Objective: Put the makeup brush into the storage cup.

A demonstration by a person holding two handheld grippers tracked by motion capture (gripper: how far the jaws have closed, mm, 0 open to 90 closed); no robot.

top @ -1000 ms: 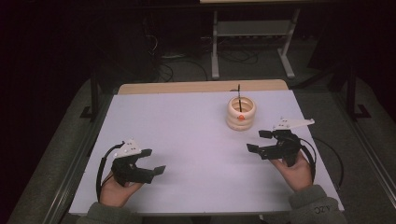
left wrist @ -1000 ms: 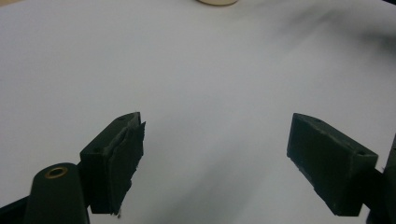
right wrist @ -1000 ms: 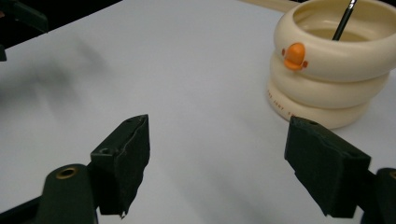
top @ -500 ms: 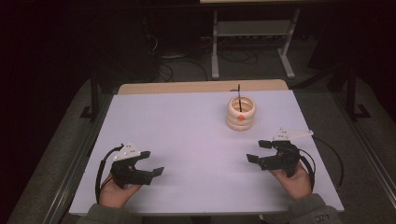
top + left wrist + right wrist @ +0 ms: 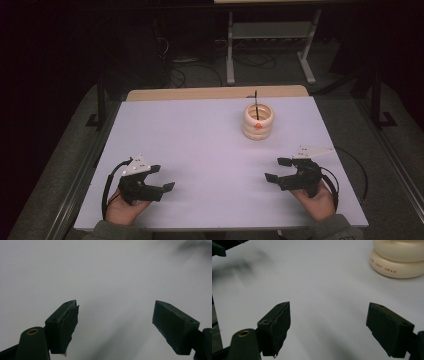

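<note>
Black jaws of left gripper [image 5: 161, 178] wide apart, empty, over bare white table [image 5: 200, 145] at 7 o'clock. Right gripper [image 5: 279, 169] at 4 o'clock, jaws equally spread, holding nothing. Cream ring stack [image 5: 258, 121] on peg at 1 o'clock, well apart from both.

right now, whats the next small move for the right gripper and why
Probably ease the right gripper forward toward the stacked rings: its jaws stand open and hold nothing, and the rings sit apart from it, farther up the table.
</note>
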